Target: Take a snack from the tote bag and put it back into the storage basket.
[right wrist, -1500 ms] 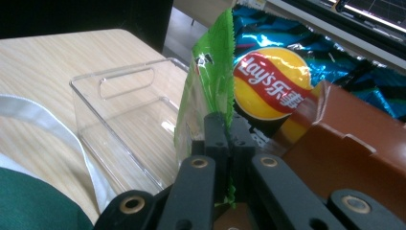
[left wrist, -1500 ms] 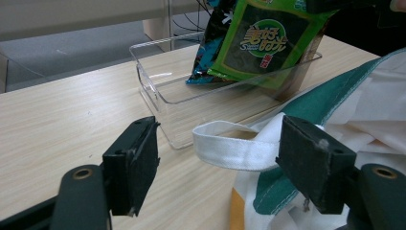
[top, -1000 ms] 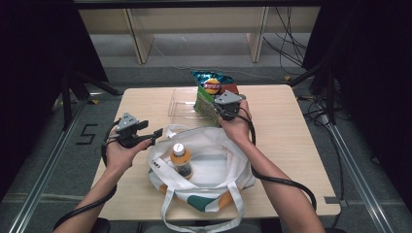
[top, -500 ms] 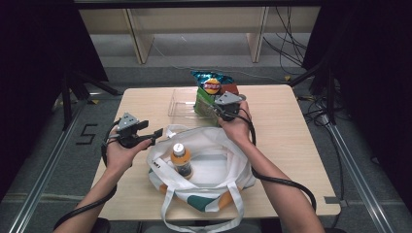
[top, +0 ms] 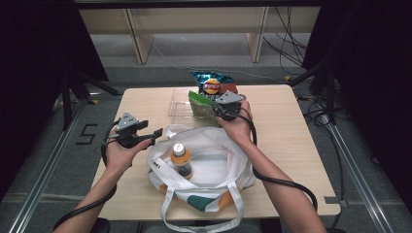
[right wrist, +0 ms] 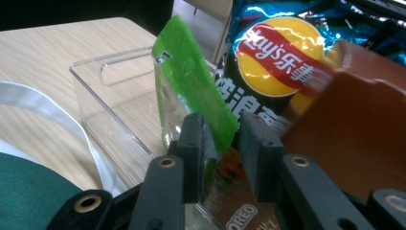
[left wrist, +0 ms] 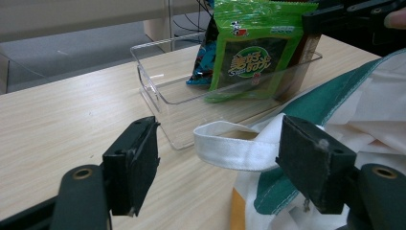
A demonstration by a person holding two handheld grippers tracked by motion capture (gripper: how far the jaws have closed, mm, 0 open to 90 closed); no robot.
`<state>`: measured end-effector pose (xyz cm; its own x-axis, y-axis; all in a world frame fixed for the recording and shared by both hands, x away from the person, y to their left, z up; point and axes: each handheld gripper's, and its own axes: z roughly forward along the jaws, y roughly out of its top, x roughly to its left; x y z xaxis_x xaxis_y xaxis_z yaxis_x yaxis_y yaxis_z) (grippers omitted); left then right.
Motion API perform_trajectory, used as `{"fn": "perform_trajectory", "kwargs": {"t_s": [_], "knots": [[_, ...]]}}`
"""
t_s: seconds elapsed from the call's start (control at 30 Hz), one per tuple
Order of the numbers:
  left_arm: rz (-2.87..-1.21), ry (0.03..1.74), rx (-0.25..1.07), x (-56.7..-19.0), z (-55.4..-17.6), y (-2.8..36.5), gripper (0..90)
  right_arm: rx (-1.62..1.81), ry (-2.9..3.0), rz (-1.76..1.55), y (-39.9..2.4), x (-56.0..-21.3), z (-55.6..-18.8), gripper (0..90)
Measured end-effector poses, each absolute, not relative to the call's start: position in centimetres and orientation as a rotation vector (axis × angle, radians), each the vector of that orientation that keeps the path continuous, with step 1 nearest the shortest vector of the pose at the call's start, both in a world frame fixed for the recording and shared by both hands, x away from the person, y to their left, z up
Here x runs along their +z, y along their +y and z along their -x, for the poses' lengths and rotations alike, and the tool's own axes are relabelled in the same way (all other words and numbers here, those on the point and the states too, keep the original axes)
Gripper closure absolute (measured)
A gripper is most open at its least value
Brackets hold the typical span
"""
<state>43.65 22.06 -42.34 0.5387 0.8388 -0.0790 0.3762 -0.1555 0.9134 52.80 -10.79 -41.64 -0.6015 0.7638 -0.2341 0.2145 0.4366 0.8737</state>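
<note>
High view: my right gripper (top: 221, 109) at the green snack packet (top: 201, 103), standing in the clear bin (top: 177, 102) at the table's far side. Right gripper view: jaws just opening, packet's top edge between them, grip loosening. Light, crinkly, slippery; pinch the sealed edge. Left gripper view: my left gripper (left wrist: 230, 163) open, empty, near the bag handle (left wrist: 230, 148)

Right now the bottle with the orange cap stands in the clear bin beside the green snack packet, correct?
Not quite. The high view shows the bottle with the orange cap standing inside the white tote bag, not in the clear bin. The green snack packet is in that bin.
</note>
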Motion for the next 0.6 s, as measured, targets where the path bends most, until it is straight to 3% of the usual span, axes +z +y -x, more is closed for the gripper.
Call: {"fn": "perform_trajectory", "kwargs": {"t_s": [0.6], "knots": [[-1.747,1.018,0.567,-42.3,-43.6,22.0,29.4,1.196,2.049,-0.792,-11.0,-39.7,-51.3,63.9]]}}
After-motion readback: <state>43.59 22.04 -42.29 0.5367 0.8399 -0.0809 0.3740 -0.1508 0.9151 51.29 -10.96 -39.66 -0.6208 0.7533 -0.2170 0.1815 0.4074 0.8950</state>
